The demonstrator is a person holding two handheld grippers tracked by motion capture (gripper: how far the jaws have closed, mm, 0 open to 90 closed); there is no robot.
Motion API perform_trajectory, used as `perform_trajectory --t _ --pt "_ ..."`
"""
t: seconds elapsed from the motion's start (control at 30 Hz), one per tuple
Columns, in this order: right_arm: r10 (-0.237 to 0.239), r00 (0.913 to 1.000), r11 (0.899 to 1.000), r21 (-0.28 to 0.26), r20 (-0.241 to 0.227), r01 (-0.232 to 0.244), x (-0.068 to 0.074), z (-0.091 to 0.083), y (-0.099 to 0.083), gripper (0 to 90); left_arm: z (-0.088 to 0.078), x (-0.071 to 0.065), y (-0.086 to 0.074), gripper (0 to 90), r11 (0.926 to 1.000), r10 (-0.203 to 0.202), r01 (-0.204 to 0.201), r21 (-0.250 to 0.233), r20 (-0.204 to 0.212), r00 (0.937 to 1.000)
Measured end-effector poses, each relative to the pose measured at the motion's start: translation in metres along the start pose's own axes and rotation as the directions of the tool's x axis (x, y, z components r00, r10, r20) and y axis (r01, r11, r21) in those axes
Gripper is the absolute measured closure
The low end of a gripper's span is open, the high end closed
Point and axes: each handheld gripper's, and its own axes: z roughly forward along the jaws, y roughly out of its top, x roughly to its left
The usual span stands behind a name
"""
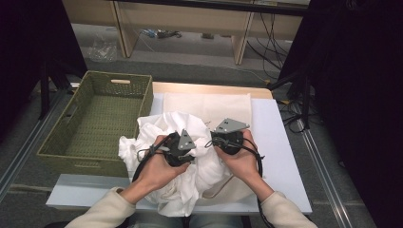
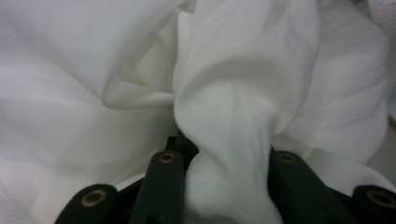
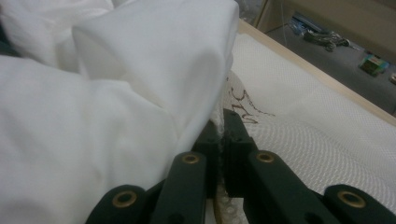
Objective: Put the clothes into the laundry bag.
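Note:
A crumpled white cloth (image 1: 161,126) lies heaped in the middle of the table. In the high view my left gripper (image 1: 180,151) points down into the heap. Its jaws are shut on a thick bunched fold of the cloth (image 2: 243,84), which rises between them around the left gripper (image 2: 229,156). My right gripper (image 1: 227,141) sits just to the right, at the heap's edge. Its two jaws meet at the right gripper (image 3: 223,126), with a thin edge of the cloth (image 3: 116,93) pinched between the tips. The person's hands hold both grippers close together.
A green woven basket (image 1: 81,161) stands at the table's left, with nothing inside. A cream mesh mat (image 3: 303,116) with a brown mark lies under and behind the cloth. The white tabletop (image 1: 280,156) is bare on the right. Shelving and cables lie beyond the far edge.

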Motion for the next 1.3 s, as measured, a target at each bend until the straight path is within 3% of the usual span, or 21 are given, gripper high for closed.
perform_trajectory --t 0.1,0.2,0.33,0.43,0.47,0.57,0.6,0.67,0.7,0.73,0.8,0.87,0.9,0.97,1.0,1.03,1.1,1.13,1.17,1.23,1.3 --pt "0.019 0.9998 1.000 0.008 0.000 -0.019 0.000 0.001 -0.002 88.6 0.022 0.007 -0.005 73.6 0.9987 -0.003 0.005 0.051 -0.042 0.9991" --pt "0.019 0.9997 1.000 0.024 -0.014 -0.018 0.001 0.003 -0.002 88.6 0.037 0.012 -0.010 72.9 0.9972 -0.027 0.031 0.068 -0.055 0.9981" --pt "0.008 0.9998 1.000 0.021 -0.016 -0.008 0.002 0.005 -0.003 88.6 0.035 0.012 -0.011 69.7 0.9979 -0.020 0.024 0.061 -0.059 0.9981" --pt "0.022 0.9997 1.000 0.015 -0.011 -0.022 -0.001 0.001 -0.003 88.5 0.021 0.010 -0.010 57.1 0.9995 -0.016 0.017 0.028 -0.028 0.9995" --pt "0.021 0.9997 1.000 0.010 -0.007 -0.021 -0.003 0.000 -0.003 88.5 0.012 0.010 -0.008 51.6 0.9999 0.008 -0.008 0.012 -0.042 0.9991" --pt "0.026 0.9996 1.000 -0.006 -0.003 -0.026 -0.006 0.000 -0.003 88.4 -0.004 0.006 -0.004 36.6 1.0000 0.002 -0.002 -0.001 -0.022 0.9998" --pt "0.027 0.9996 1.000 -0.009 -0.001 -0.028 -0.007 -0.001 -0.003 88.5 -0.029 0.004 0.001 33.9 0.9982 0.020 -0.020 -0.056 -0.008 0.9998" --pt "0.027 0.9996 1.000 -0.011 0.000 -0.027 -0.007 -0.001 -0.002 88.5 -0.040 0.004 0.004 27.7 0.9965 0.030 -0.032 -0.077 -0.022 0.9993" --pt "0.024 0.9997 1.000 -0.010 -0.001 -0.024 -0.007 -0.001 -0.002 88.5 -0.058 0.006 0.009 26.2 0.9913 0.037 -0.043 -0.124 -0.043 0.9984" --pt "0.024 0.9997 1.000 -0.010 -0.001 -0.024 -0.006 -0.001 -0.002 88.4 -0.066 0.009 0.012 25.5 0.9875 0.043 -0.052 -0.149 -0.061 0.9972" --pt "0.024 0.9997 1.000 -0.013 0.002 -0.024 -0.006 -0.001 -0.001 88.5 -0.073 0.019 0.016 22.0 0.9825 0.058 -0.076 -0.170 -0.106 0.9927" --pt "0.025 0.9997 1.000 -0.016 0.001 -0.025 -0.005 -0.002 -0.001 88.5 -0.073 0.024 0.017 18.7 0.9834 0.054 -0.074 -0.166 -0.120 0.9913" --pt "0.035 0.9994 0.999 -0.011 0.005 -0.035 -0.004 -0.003 0.000 88.5 -0.066 0.038 0.019 15.7 0.9901 0.051 -0.067 -0.123 -0.133 0.9898" --pt "0.031 0.9995 0.999 -0.012 0.001 -0.031 -0.004 -0.003 0.000 88.5 -0.052 0.050 0.017 14.9 0.9941 0.035 -0.047 -0.098 -0.127 0.9913" --pt "0.031 0.9995 0.999 -0.012 0.001 -0.031 -0.004 -0.003 0.000 88.5 -0.052 0.050 0.017 14.6 0.9941 0.035 -0.047 -0.098 -0.127 0.9913" --pt "0.024 0.9997 1.000 -0.015 0.000 -0.024 -0.005 -0.002 0.000 88.5 -0.036 0.059 0.015 14.0 0.9972 0.015 -0.024 -0.071 -0.126 0.9919" --pt "0.030 0.9995 0.999 -0.018 -0.001 -0.030 -0.005 -0.002 -0.001 88.4 -0.021 0.065 0.013 13.9 0.9990 0.003 -0.008 -0.044 -0.102 0.9948" --pt "0.028 0.9996 0.999 -0.018 0.001 -0.028 -0.006 -0.001 -0.001 88.5 -0.021 0.065 0.013 14.8 0.9990 0.003 -0.008 -0.044 -0.102 0.9948" --pt "0.039 0.9991 0.999 -0.008 -0.014 -0.039 -0.006 -0.002 -0.001 88.4 -0.007 0.067 0.011 15.1 0.9997 0.014 -0.016 -0.016 -0.088 0.9960" --pt "0.044 0.9989 0.999 -0.007 -0.016 -0.044 -0.006 -0.001 -0.002 88.4 0.003 0.068 0.009 22.2 0.9986 0.050 -0.049 0.019 -0.057 0.9971" --pt "0.039 0.9992 0.999 -0.013 -0.009 -0.039 -0.006 -0.001 -0.002 88.5 0.007 0.068 0.008 40.0 0.9978 0.062 -0.061 0.025 -0.036 0.9975"
